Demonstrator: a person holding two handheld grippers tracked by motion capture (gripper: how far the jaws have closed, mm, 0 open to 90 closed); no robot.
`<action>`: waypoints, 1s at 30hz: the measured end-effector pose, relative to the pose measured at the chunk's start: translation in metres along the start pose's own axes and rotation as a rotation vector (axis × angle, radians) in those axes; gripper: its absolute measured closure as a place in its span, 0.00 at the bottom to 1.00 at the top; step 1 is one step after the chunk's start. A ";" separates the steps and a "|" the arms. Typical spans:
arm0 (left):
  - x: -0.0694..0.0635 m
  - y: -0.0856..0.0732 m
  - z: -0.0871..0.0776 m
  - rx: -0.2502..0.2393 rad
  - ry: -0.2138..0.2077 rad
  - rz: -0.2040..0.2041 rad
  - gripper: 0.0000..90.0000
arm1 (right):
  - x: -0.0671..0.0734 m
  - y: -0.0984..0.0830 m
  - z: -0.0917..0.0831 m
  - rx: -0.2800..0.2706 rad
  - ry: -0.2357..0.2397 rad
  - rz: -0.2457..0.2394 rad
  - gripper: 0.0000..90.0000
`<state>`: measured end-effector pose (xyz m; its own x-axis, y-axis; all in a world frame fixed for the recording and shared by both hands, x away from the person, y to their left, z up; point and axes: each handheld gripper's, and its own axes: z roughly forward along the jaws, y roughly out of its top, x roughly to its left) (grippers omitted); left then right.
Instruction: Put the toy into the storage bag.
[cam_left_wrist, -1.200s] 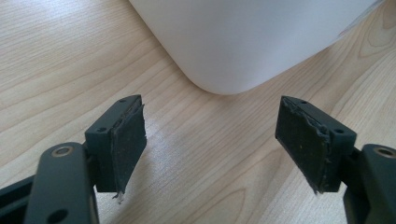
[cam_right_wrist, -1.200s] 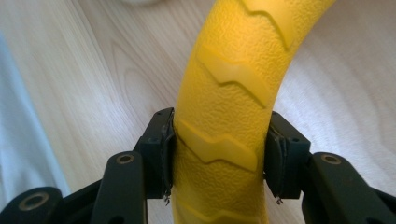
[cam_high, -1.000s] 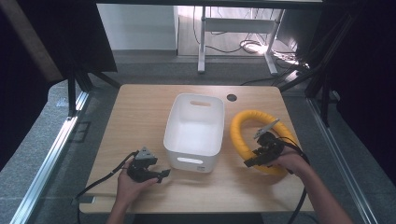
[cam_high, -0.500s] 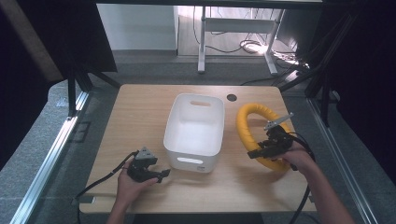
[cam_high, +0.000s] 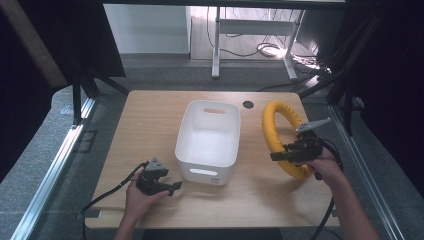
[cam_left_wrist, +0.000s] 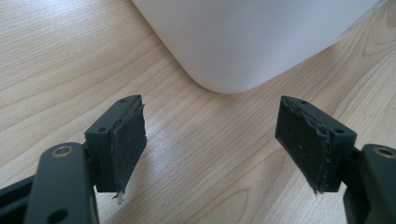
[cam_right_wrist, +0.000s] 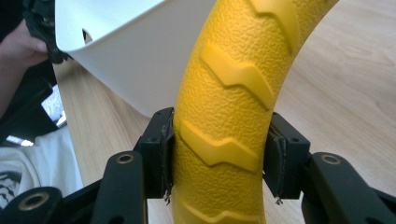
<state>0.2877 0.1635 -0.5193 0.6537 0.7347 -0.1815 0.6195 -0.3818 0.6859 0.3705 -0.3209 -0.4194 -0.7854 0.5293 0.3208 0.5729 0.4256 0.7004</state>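
A yellow ring (cam_high: 274, 131) with a raised zigzag tread stands tilted up off the table at the right, its far side raised. My right gripper (cam_high: 280, 156) is shut on its near part; in the right gripper view both pads press the ring (cam_right_wrist: 224, 107) from either side. A white plastic bin (cam_high: 209, 140) with handle slots sits in the middle of the table. My left gripper (cam_high: 175, 186) rests low on the table by the bin's near left corner, open, with bare wood between its pads (cam_left_wrist: 128, 140) and the bin's corner (cam_left_wrist: 243, 42) just ahead.
The wooden table (cam_high: 150, 130) has a round cable hole (cam_high: 248, 104) at the back. Black cables trail from both grippers over the near edge. Dark frame posts and floor rails stand on both sides of the table.
My right gripper has lifted the yellow ring from lying flat to tilted up on edge, and moved slightly right. The left gripper has stayed in place.
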 end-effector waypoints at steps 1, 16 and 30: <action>0.000 0.000 0.000 0.000 0.000 0.000 0.28 | -0.001 0.000 -0.002 -0.013 -0.001 0.005 0.57; 0.000 0.000 0.000 -0.001 0.001 -0.001 0.27 | -0.008 -0.006 -0.025 -0.163 -0.005 0.034 0.56; 0.000 0.000 0.001 0.002 0.001 -0.001 0.27 | -0.008 -0.008 -0.039 -0.280 -0.006 0.044 0.56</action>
<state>0.2880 0.1629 -0.5200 0.6525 0.7357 -0.1818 0.6214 -0.3820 0.6841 0.3632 -0.3572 -0.4029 -0.7591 0.5476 0.3520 0.5192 0.1832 0.8348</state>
